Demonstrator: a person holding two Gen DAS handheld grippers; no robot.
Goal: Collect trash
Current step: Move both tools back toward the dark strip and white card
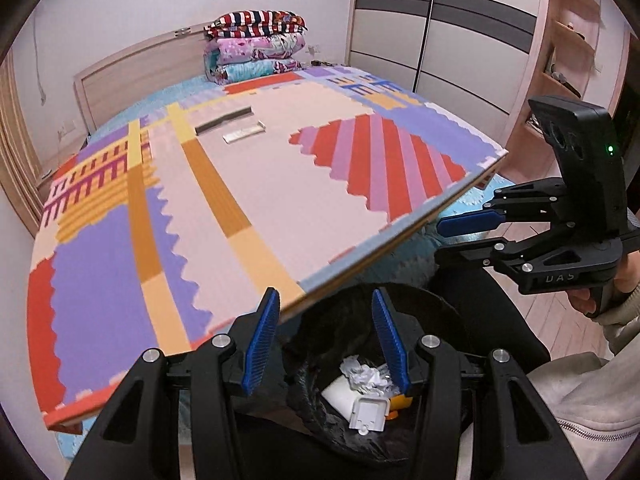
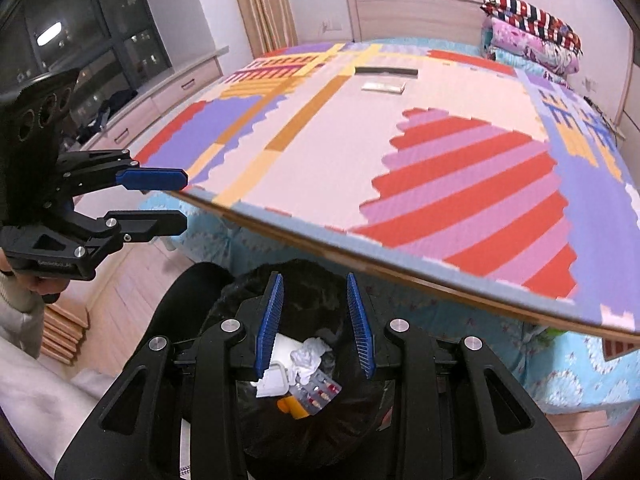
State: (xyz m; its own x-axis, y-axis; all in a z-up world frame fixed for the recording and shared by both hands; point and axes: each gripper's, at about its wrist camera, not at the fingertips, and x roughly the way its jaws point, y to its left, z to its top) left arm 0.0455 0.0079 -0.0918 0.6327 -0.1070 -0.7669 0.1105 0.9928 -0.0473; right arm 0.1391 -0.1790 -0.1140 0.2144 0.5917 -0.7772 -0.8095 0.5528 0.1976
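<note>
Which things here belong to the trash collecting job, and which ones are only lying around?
Job:
- bin with black liner, holding crumpled paper, white box, pill blister pack
- dark strip and flat white packet on the board, possibly trash

Lying about:
- folded quilts
- patterned board

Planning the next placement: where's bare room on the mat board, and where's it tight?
Free: the pink middle of the mat board, between the orange stripe and the red-striped patch. Taken: the far end, with the black strip and white box. Crowded: the trash bin, already filled.
</note>
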